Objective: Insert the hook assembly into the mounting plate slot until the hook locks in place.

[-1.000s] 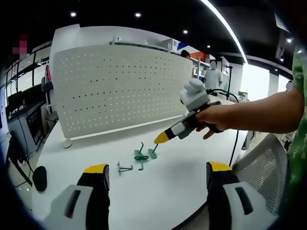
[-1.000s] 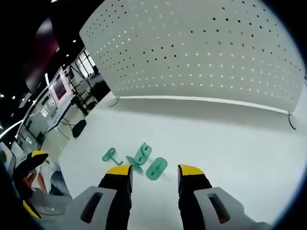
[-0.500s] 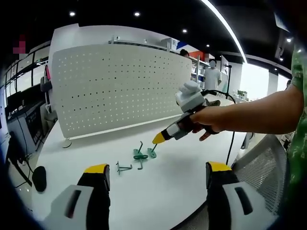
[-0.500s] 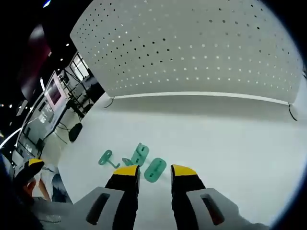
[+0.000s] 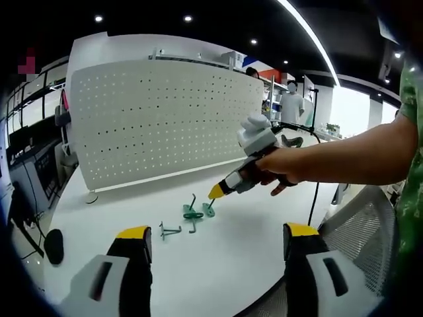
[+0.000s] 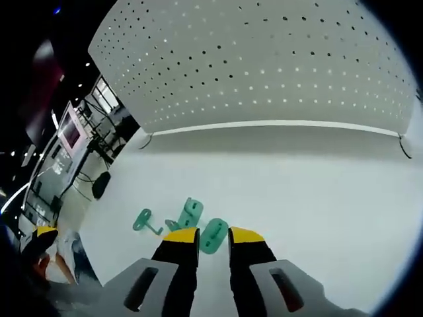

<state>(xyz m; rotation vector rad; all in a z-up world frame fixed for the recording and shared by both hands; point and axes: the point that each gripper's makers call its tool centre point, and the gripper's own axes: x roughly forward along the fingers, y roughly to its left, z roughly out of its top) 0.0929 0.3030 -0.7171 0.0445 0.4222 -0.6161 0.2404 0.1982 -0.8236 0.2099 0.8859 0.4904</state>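
Right gripper view: my right gripper jaws have narrowed around the green plate, not yet clamped; left gripper wide, empty.

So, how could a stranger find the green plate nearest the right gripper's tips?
Start at the white pegboard standing on the white table. In front lies a cluster of green pieces; the oval plate sits between the right gripper tips, farthest right.
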